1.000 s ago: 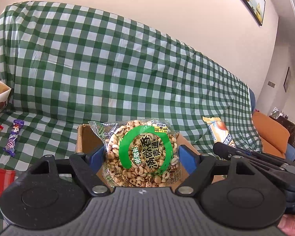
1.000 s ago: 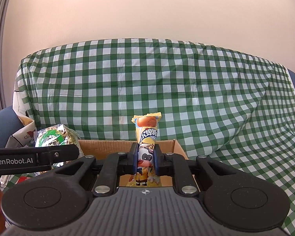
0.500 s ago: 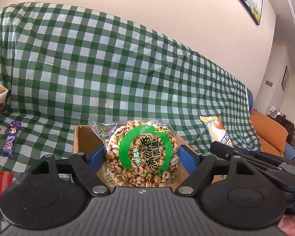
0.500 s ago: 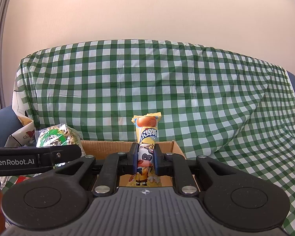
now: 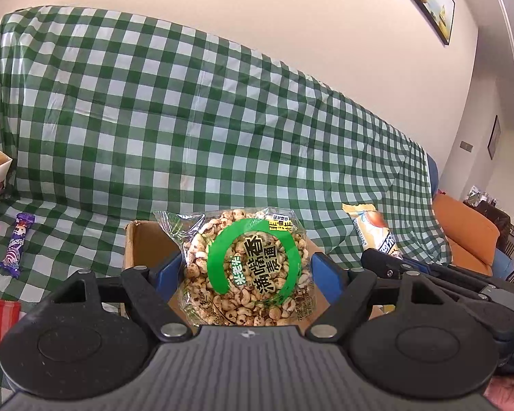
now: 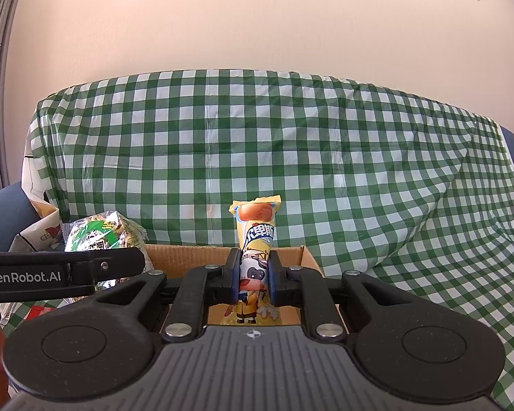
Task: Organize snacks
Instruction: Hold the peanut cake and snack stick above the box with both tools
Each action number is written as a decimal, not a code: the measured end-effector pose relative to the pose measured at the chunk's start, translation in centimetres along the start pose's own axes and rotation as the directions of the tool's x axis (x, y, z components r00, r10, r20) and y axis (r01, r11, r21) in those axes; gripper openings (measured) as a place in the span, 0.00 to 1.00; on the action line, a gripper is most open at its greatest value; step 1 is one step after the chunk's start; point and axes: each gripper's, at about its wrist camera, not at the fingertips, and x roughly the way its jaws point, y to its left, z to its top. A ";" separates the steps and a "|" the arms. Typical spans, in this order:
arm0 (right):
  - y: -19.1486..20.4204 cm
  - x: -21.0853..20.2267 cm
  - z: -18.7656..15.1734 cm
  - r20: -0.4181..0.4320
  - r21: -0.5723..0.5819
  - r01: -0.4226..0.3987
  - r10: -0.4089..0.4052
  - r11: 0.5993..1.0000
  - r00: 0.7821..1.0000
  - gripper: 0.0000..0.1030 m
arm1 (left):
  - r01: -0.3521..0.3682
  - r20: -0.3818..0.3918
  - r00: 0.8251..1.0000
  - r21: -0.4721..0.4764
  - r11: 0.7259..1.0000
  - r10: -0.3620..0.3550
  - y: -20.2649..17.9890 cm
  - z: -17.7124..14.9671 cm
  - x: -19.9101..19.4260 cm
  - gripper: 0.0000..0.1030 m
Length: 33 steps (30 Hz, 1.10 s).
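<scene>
Jaws of the left gripper (image 5: 246, 269) pinch a light, crushable puffed-snack bag (image 5: 245, 267) mid-frame, the right gripper (image 6: 253, 274) clamps a slim yellow packet (image 6: 255, 239), above the cardboard box (image 6: 188, 257)

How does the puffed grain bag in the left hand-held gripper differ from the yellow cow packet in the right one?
The puffed grain bag is wide, clear and round with a green ring; the yellow cow packet is narrow, tall and opaque. The left hand-held gripper stands wide around its bag; the right hand-held gripper is nearly closed on its packet. Both are held upright over the cardboard box.
</scene>
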 end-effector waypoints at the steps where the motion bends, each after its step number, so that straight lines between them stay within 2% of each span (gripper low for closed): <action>1: 0.0 0.0 0.0 0.000 0.000 0.001 -0.001 1.000 1.000 0.16 | 0.000 0.000 1.000 0.002 1.000 0.000 0.0 0.0 0.0 0.81; 25: 0.1 0.0 0.1 -0.002 -0.004 0.001 -0.001 1.000 1.000 0.16 | 0.010 0.001 1.000 0.008 1.000 -0.010 -0.1 0.0 -0.1 0.81; 30: 0.0 0.2 0.2 -0.012 -0.013 0.000 -0.001 1.000 1.000 0.16 | 0.052 -0.036 0.998 0.009 0.999 -0.051 -0.4 0.0 0.4 0.81; 33: -0.4 0.5 0.4 -0.022 -0.017 0.021 -0.021 1.000 1.000 0.21 | 0.039 -0.030 0.999 0.031 0.999 -0.038 -0.9 -0.1 0.5 0.83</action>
